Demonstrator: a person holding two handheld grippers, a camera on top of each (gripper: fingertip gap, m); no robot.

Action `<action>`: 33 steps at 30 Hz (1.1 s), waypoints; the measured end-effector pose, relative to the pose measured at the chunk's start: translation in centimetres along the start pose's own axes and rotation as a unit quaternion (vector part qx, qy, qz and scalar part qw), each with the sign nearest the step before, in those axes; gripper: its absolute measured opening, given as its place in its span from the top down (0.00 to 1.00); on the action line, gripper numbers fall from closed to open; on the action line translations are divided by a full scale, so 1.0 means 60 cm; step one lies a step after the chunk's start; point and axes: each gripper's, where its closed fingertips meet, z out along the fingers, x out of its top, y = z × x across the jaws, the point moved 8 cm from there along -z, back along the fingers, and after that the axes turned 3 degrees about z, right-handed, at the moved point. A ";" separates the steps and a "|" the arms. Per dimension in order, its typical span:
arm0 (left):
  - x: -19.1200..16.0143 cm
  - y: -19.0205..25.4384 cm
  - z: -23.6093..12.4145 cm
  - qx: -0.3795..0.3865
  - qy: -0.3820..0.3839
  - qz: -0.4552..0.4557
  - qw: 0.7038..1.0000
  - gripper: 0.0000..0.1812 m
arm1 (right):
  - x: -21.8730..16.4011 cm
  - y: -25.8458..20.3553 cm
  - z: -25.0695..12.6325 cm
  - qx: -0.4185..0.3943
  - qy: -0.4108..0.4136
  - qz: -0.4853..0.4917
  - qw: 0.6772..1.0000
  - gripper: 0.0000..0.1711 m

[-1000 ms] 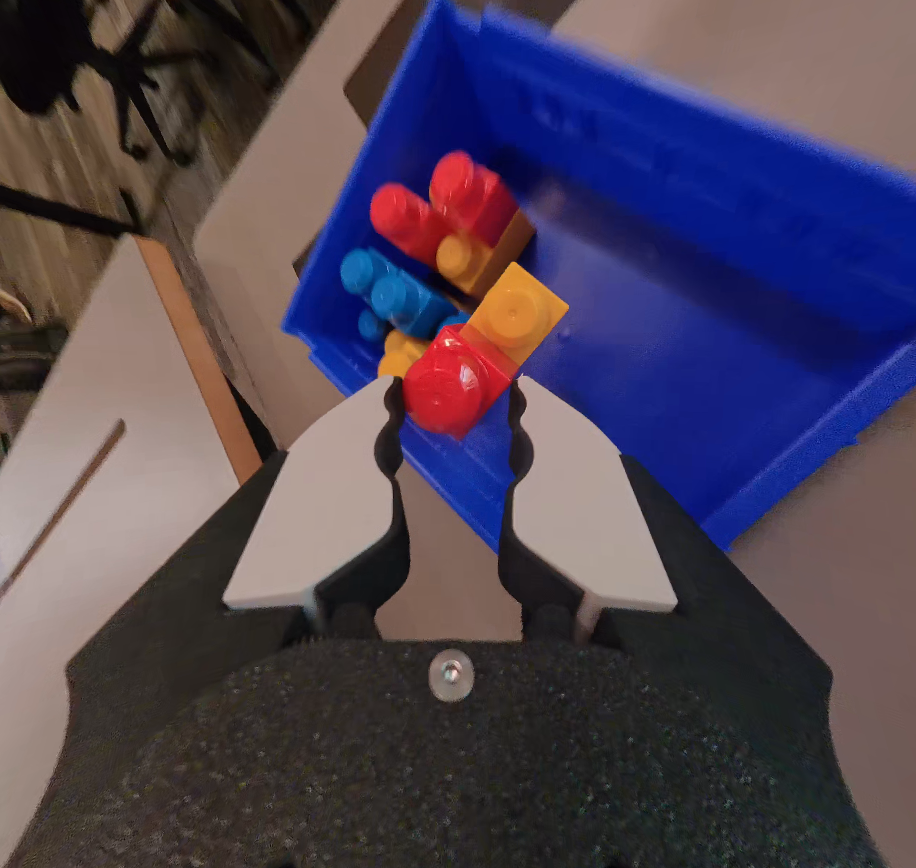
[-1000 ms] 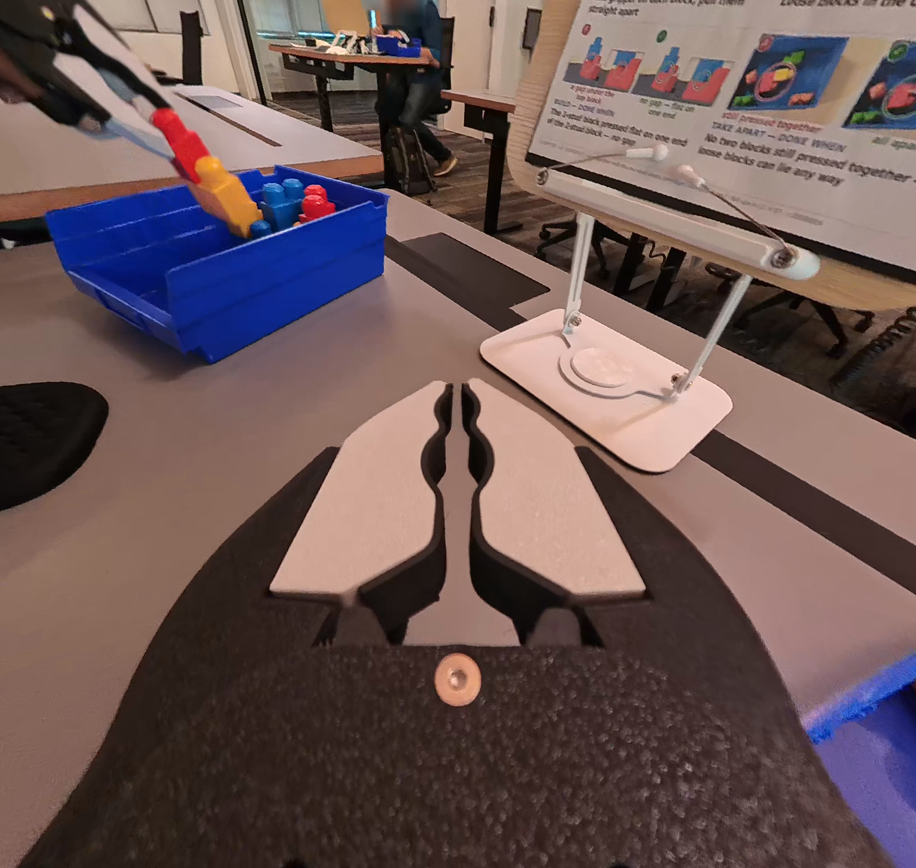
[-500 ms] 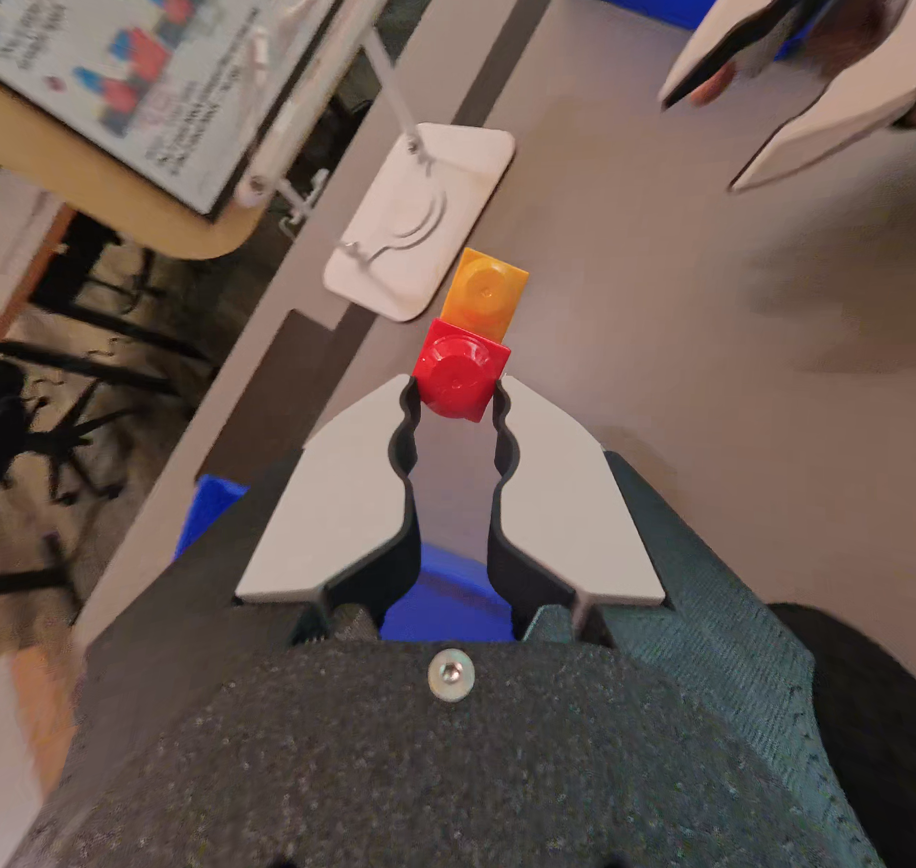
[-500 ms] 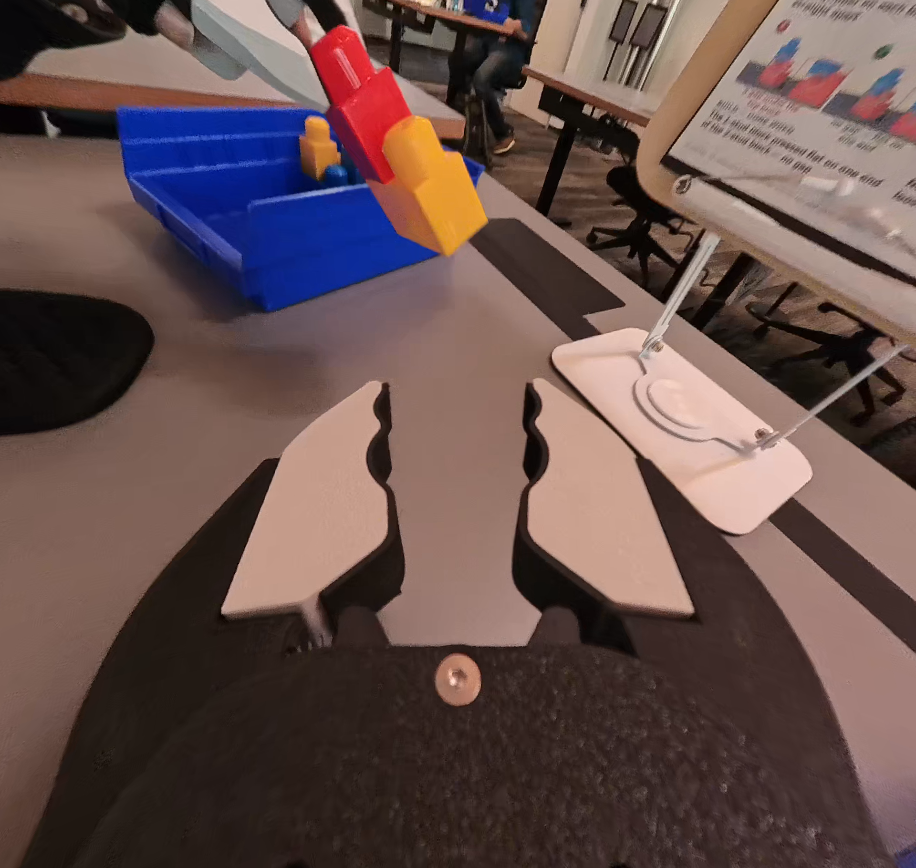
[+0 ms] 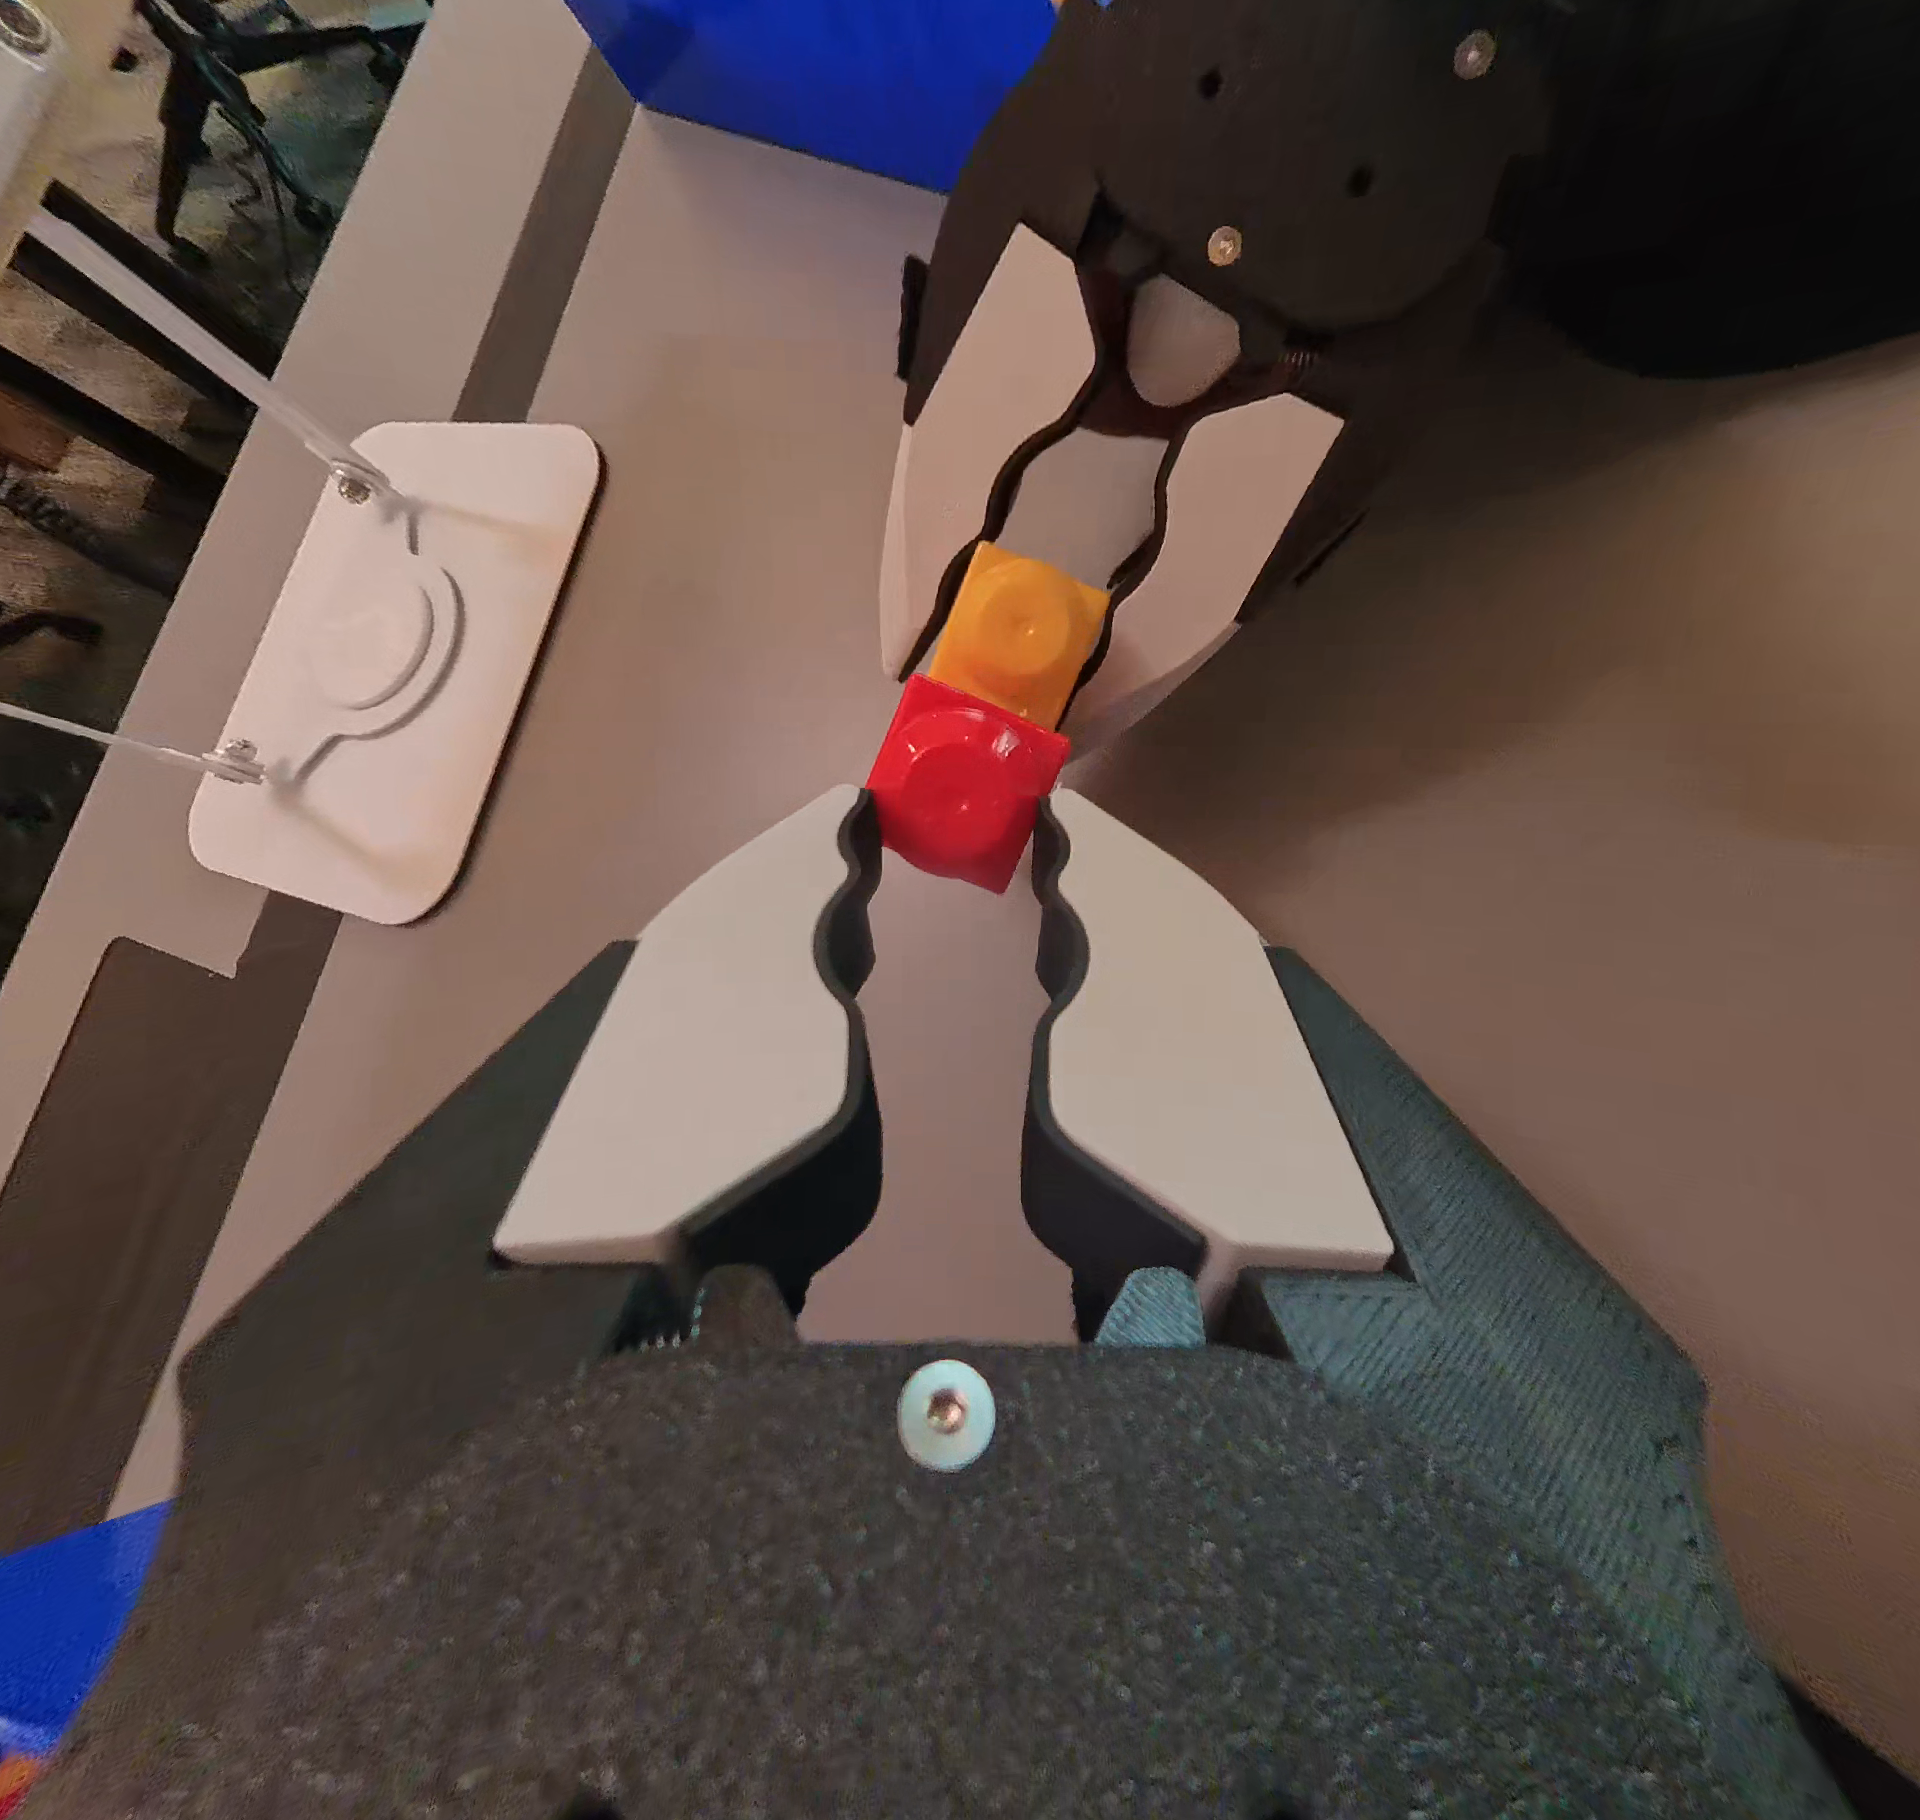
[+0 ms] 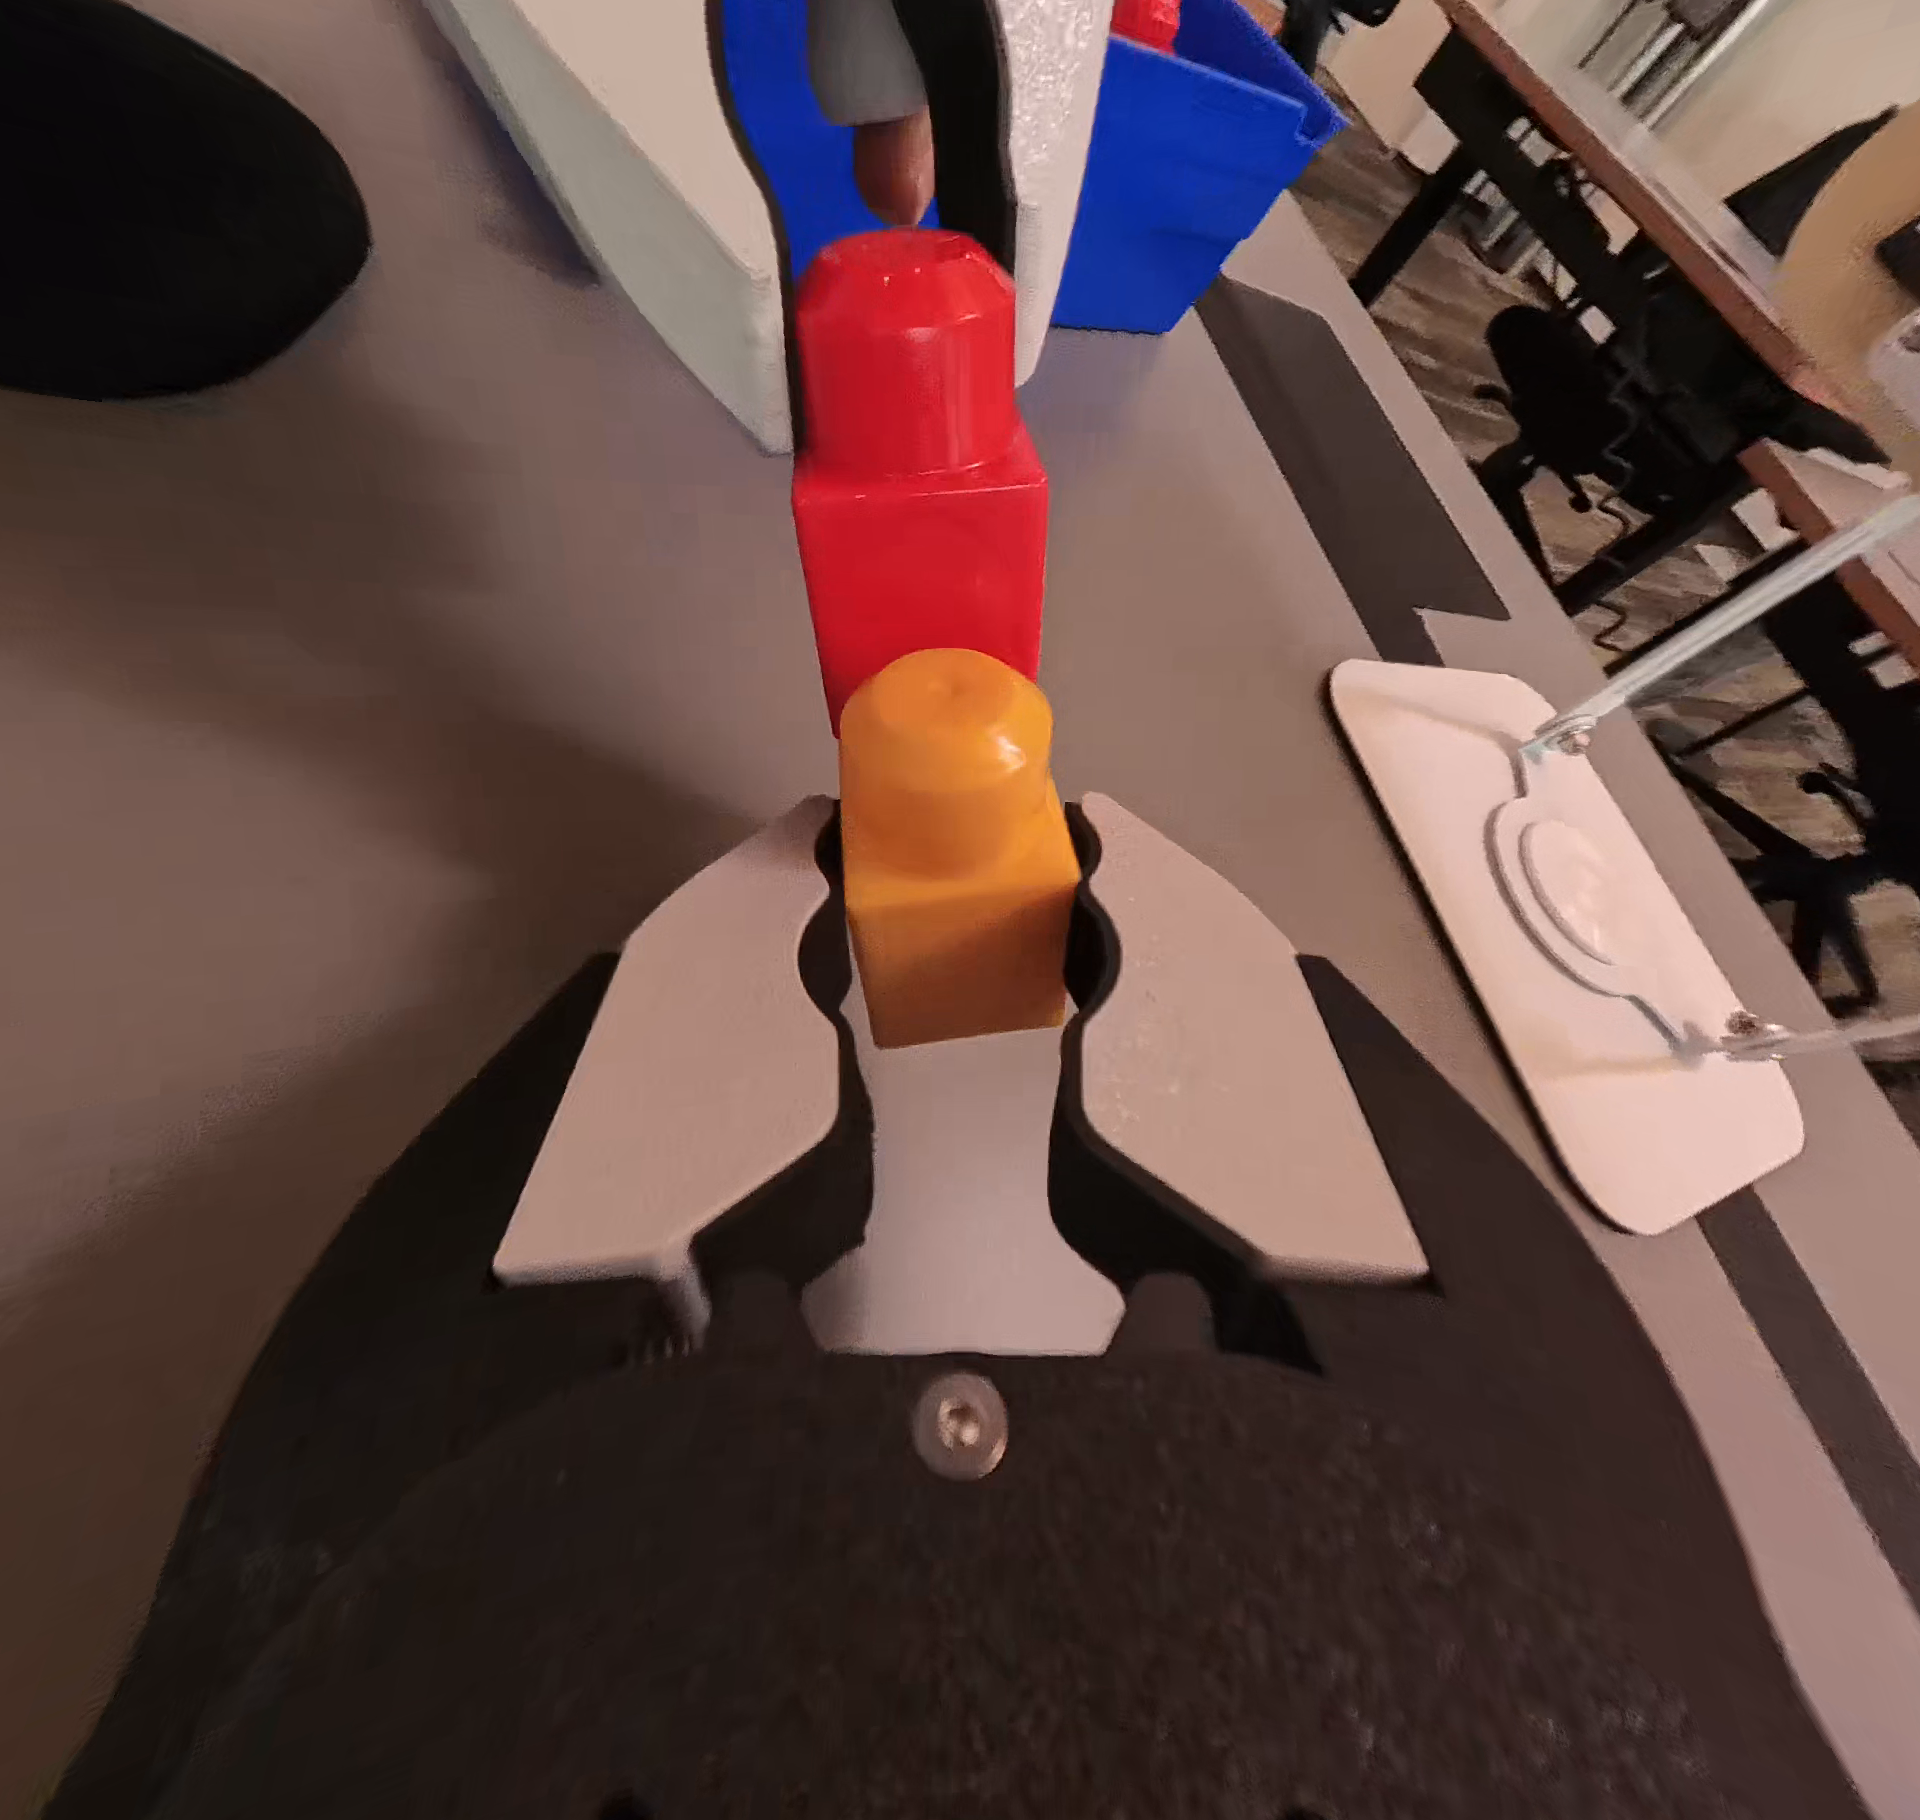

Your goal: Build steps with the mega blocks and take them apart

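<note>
Held above the tabletop [image 5: 1507,887], the light, stiff, smooth pair seems best gripped by flat sides: left hand-held gripper [image 5: 951,820] clamps the red block [image 5: 961,799], right hand-held gripper [image 6: 951,840] pinches the orange block [image 6: 951,897] at its 12 o'clock.

Left gripper [image 5: 954,812] swung away from over the blue bin [image 5: 831,25], which had filled its view 1.0 s ago; it is now over bare grey table [image 5: 1558,939], carrying the joined red block [image 5: 961,785] and orange block [image 5: 1016,632] along. Right gripper [image 6: 954,840] was resting nearly shut and empty near the white stand base [image 6: 1558,949]; at 0.5 s ago it had spread wide, and now its fingers [image 6: 1184,949] clamp the orange block. The two grippers, well apart before, now face each other tip to tip, one on each block, the pair held above the table. Bin now sits behind the left gripper in the right wrist view.
</note>
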 end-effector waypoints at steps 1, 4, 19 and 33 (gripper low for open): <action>0.001 0.000 0.000 -0.001 0.007 -0.007 1.000 0.84 | 0.000 0.001 -0.003 0.008 0.003 0.008 1.000 0.77; 0.004 -0.002 -0.007 -0.009 0.026 -0.019 0.999 0.84 | 0.005 0.001 -0.005 0.020 0.016 0.025 0.999 0.78; 0.044 0.003 -0.004 -0.108 0.384 -0.228 0.888 0.71 | 0.070 0.035 -0.094 0.187 0.387 0.310 0.848 0.77; 0.037 0.017 -0.005 -0.112 0.420 -0.201 0.878 0.80 | 0.071 0.025 -0.085 0.229 0.355 0.315 0.850 0.77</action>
